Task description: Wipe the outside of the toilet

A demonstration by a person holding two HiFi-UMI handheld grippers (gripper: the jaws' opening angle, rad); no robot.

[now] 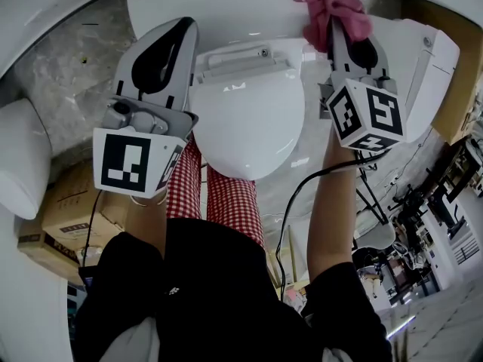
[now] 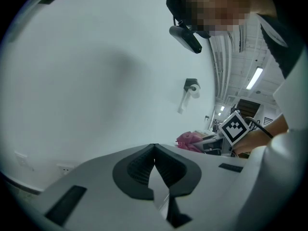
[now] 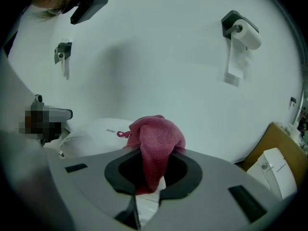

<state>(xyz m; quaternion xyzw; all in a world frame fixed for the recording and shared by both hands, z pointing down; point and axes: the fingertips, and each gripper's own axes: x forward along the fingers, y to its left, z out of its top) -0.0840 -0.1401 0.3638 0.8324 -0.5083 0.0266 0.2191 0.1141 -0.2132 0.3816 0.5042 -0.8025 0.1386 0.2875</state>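
Log, wipe of the toilet (image 1: 226,65) exterior.

The right tongs (image 3: 153,176) were closed on the pink cloth (image 3: 156,136). A bunched wad stood out past the tips and a tail hung back between the pads. In the head view the cloth sat at the far right corner of the tank (image 1: 219,2), at its top edge. I could not tell whether it pressed on the porcelain or hung just clear of it.

The left tongs (image 2: 155,167) were closed on nothing, with the pads meeting at the tips. They were held over the left end of the tank, well apart from the cloth and doing no work.

The lid (image 1: 249,127) was down, on the near side of the tank.

Progress, my reading only:
- No streak, wet film or dirt showed on any white face, so nothing proved which parts had been wiped.
- With the cloth up at the tank, I judged the job to be in its early part, working from the top.
- Left to do, as I judged it: the rest of the tank, the lid, then the bowl and base. Both of those were hidden below the lid in the head view.

The wad was small, so I expected a narrow contact patch and many passes.
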